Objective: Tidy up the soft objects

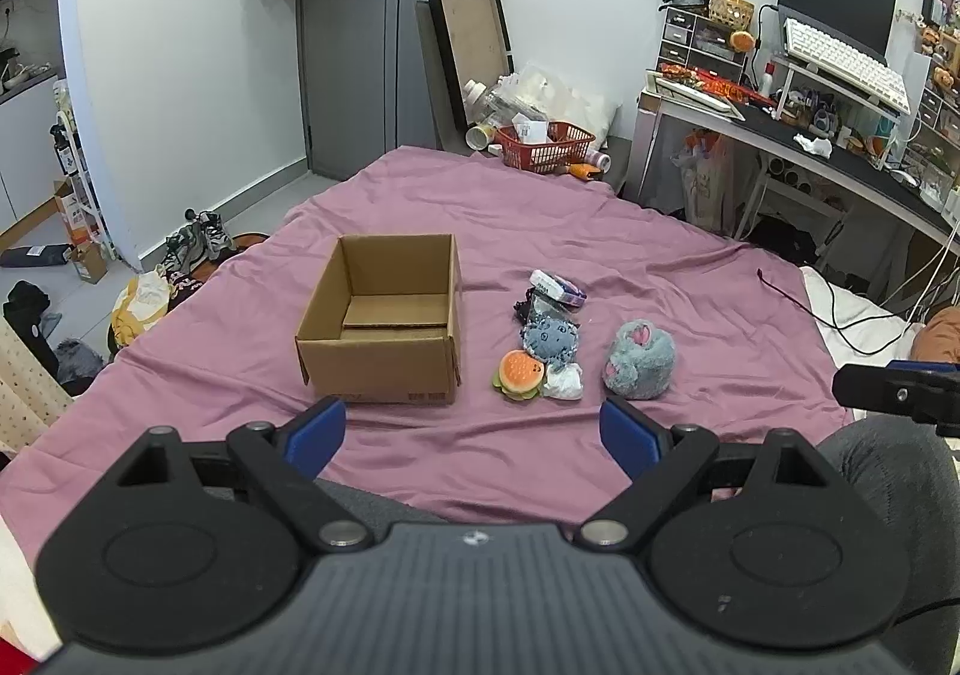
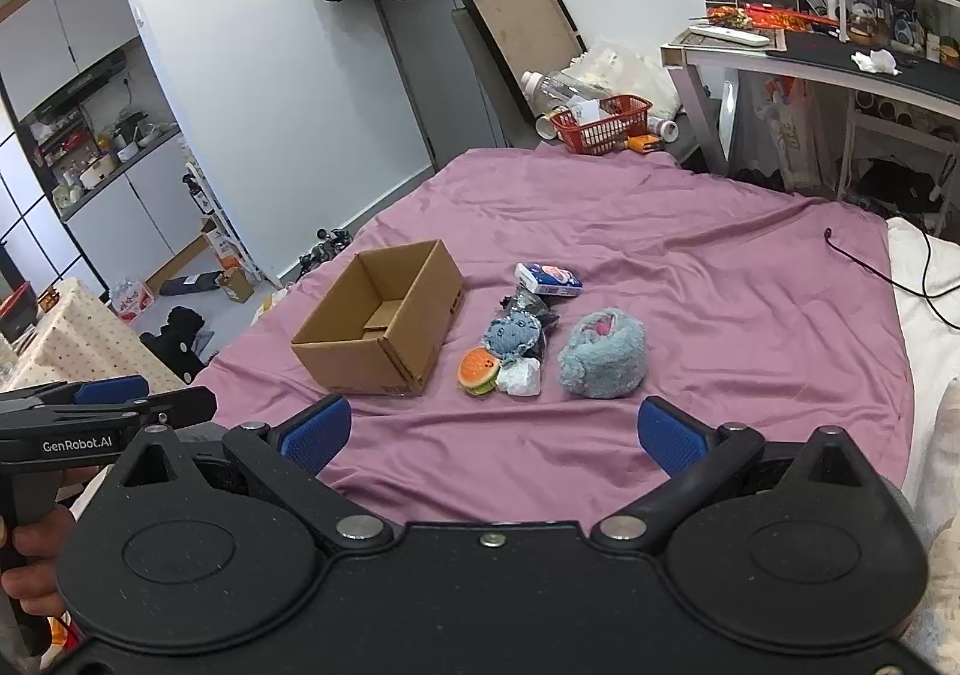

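An open, empty cardboard box (image 1: pixel 384 315) (image 2: pixel 384 315) stands on the purple bedsheet (image 1: pixel 660 255). To its right lies a small pile: a grey-blue plush toy (image 1: pixel 639 360) (image 2: pixel 603 354), a burger-shaped soft toy (image 1: pixel 519 375) (image 2: pixel 478 371), a white crumpled soft item (image 1: pixel 564 381) (image 2: pixel 521 377), a blue knitted toy (image 1: pixel 549 339) (image 2: pixel 513 333) on a dark item, and a tissue pack (image 1: pixel 558 288) (image 2: pixel 549 279). My left gripper (image 1: pixel 474 432) and my right gripper (image 2: pixel 492 435) are both open and empty, held near me, short of the box and pile.
A red basket (image 1: pixel 546 144) with bottles sits past the bed's far edge. A cluttered desk (image 1: pixel 840 135) stands at the right. A black cable (image 1: pixel 810 309) lies across the sheet's right side. Shoes and bags lie on the floor at the left.
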`<state>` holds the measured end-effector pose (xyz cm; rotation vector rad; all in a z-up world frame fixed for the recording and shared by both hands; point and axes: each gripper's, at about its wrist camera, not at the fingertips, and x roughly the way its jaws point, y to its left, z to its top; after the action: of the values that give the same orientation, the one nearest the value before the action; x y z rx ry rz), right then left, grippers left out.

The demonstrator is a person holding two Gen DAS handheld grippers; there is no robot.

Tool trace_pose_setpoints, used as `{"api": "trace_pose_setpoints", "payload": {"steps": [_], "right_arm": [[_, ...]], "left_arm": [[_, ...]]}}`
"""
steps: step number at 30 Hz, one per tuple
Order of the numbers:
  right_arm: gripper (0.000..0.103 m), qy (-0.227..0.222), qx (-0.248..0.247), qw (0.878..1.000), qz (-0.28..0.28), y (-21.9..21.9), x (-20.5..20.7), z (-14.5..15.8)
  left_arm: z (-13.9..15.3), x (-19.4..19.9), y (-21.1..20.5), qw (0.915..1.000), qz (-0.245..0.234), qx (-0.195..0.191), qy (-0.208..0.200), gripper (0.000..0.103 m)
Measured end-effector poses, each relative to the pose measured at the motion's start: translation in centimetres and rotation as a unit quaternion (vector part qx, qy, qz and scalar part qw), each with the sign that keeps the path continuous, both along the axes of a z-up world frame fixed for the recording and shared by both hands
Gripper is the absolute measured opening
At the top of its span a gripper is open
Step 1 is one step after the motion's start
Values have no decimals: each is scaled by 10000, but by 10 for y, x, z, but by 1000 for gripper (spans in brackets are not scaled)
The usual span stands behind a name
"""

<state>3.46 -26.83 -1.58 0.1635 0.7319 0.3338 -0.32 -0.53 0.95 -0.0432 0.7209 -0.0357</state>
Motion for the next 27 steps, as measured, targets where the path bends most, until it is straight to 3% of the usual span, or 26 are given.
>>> {"api": "trace_pose_setpoints", "payload": {"steps": [27], "right_arm": [[103, -172, 0, 9998, -37, 1, -8, 12]], "left_arm": [[8, -8, 6, 9998, 65, -89, -167, 91]]}}
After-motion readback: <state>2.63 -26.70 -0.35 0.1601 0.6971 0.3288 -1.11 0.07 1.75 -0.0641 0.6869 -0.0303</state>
